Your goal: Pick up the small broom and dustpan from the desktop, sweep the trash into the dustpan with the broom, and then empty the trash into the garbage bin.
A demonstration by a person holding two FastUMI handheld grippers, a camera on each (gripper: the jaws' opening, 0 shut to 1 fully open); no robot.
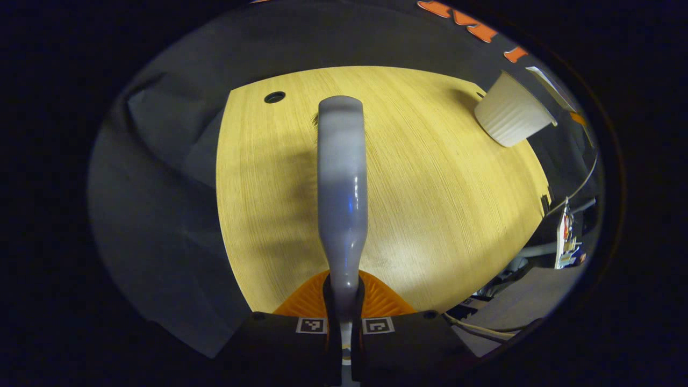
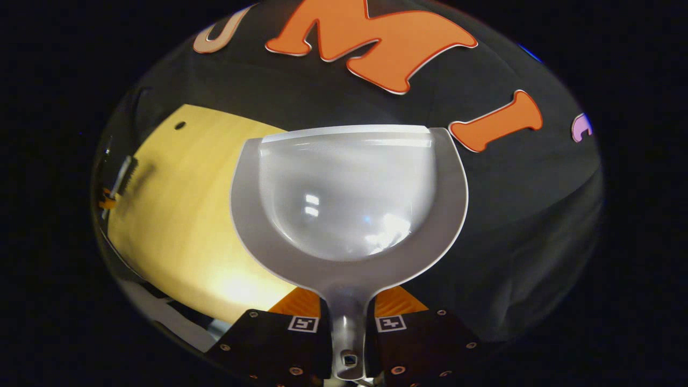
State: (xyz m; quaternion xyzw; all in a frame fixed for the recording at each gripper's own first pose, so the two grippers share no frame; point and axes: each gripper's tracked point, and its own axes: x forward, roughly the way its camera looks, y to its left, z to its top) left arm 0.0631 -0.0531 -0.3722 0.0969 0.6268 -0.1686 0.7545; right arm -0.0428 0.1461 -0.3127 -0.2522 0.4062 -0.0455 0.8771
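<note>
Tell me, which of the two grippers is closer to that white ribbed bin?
Probably the left. The left gripper, clamped on the broom, sees the white bin ahead to its right across the desk. The right gripper holds the dustpan facing the booth wall.

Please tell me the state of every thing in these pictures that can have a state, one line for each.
left claw: shut on the broom handle.
broom: held, pointing forward above the desk.
right claw: shut on the dustpan handle.
dustpan: held up, pan empty.
white bin: standing at the far edge of the desk; contents hidden.
desk: no trash visible on it.
</note>
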